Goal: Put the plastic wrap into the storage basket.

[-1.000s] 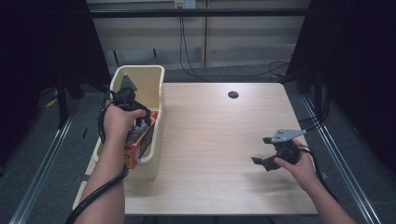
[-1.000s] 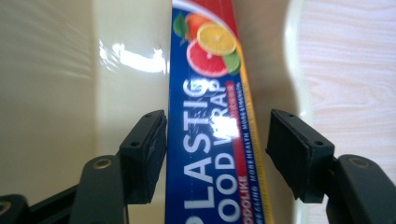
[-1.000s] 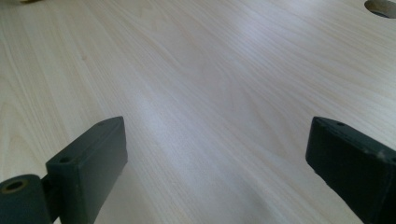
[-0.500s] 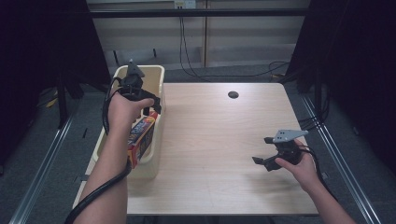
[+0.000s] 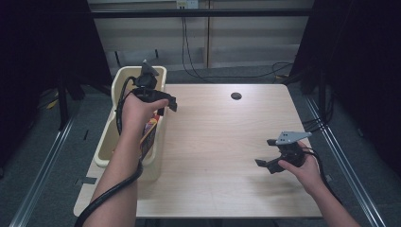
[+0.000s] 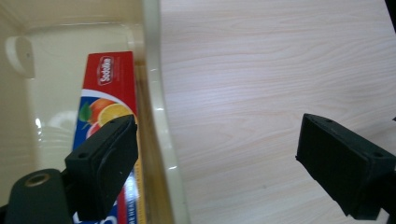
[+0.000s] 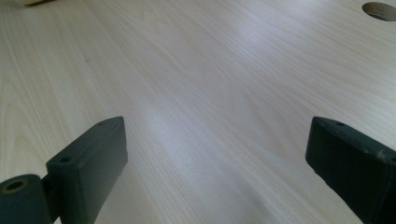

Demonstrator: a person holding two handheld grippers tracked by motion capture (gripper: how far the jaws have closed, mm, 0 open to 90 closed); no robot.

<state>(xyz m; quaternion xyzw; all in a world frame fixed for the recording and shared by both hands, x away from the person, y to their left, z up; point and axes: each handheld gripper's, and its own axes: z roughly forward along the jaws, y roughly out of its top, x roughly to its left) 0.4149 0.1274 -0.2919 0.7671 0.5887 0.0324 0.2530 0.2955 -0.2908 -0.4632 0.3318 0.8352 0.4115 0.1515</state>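
Left gripper view: red-topped box (image 6: 109, 100) with printed orange fruit.

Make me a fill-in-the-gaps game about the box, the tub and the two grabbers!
1. The red box with oranges printed on it lies inside the cream ____.
2. The left gripper has its jaws ____, with nothing between them.
3. The right gripper hovers over the wooden ____.
4. Near the table's far edge is a round ____.

Missing words: tub; open; table; hole

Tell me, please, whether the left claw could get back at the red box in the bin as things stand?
Probably yes: the left claw hangs open above the bin's rim, the red box stands against the near wall just below, and nothing covers it.
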